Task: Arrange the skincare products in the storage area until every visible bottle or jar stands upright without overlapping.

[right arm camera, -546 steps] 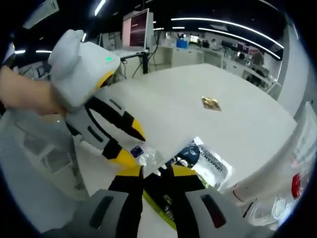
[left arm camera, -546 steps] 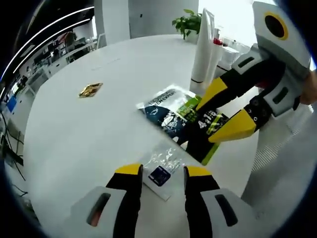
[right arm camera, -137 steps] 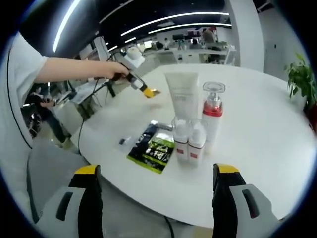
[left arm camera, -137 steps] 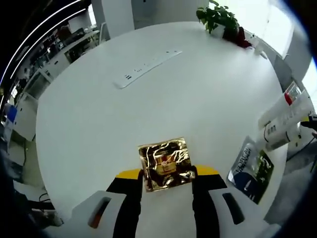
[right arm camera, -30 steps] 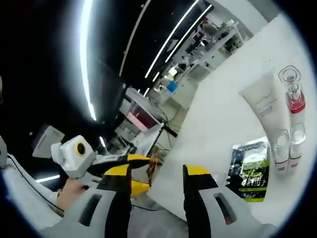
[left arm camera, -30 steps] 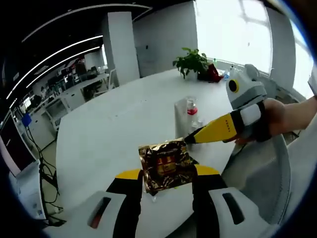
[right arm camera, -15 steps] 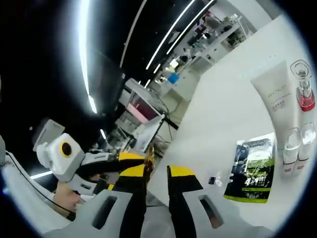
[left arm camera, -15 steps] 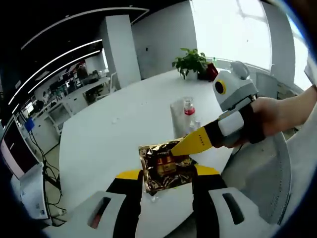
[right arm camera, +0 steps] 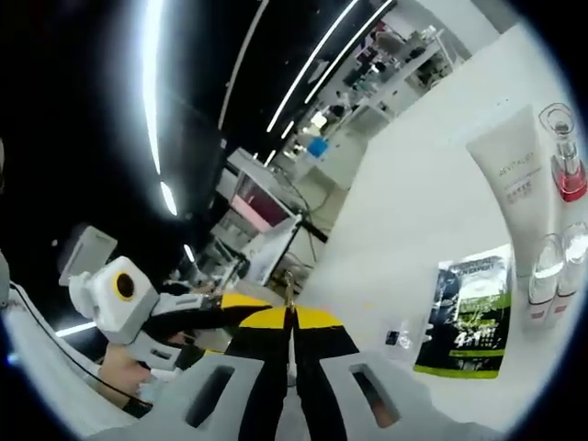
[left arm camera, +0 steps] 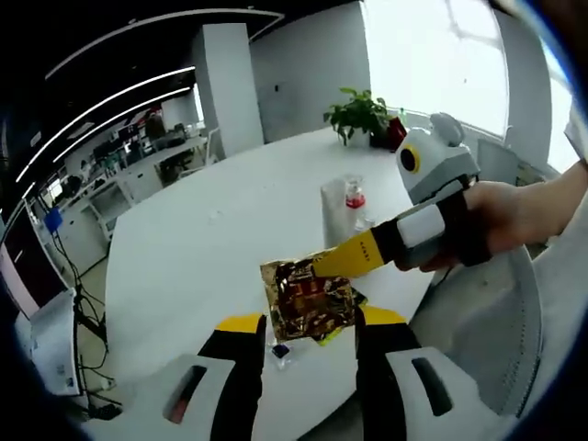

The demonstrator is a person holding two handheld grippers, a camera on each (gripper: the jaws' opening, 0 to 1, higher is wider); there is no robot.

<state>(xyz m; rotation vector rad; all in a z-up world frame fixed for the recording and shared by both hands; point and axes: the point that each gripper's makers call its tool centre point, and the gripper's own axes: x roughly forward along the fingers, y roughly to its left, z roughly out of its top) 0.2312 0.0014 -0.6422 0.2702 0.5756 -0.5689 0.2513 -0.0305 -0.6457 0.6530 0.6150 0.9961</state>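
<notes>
**A:** Where's the gold sachet (left arm camera: 307, 299) now, measured from the white tube (left arm camera: 333, 211)?

**B:** It's in the air on my side of the tube, well short of it, over the table (left arm camera: 184, 248) edge. In the left gripper view the right gripper (left arm camera: 323, 268) comes in from the right and pinches the sachet at its upper right corner. In the right gripper view my right jaws are pressed together with the sachet (right arm camera: 289, 296) showing edge-on as a thin sliver above them.

**A:** And the left gripper (left arm camera: 300, 323)?

**B:** Its jaws stand spread, one on either side of the sachet's lower part. I can't tell whether they touch the foil, but they don't look to be clamping it.

**A:** So what does the next move turn on?

**B:** My guess is it's a handover. The sachet hangs between the left jaws, facing me, with only the right gripper gripping it. The tube, the red-capped bottle (right arm camera: 563, 156) and the dark packet (right arm camera: 470, 308) all lie beyond it, so it travels away from me toward the tube.
</notes>
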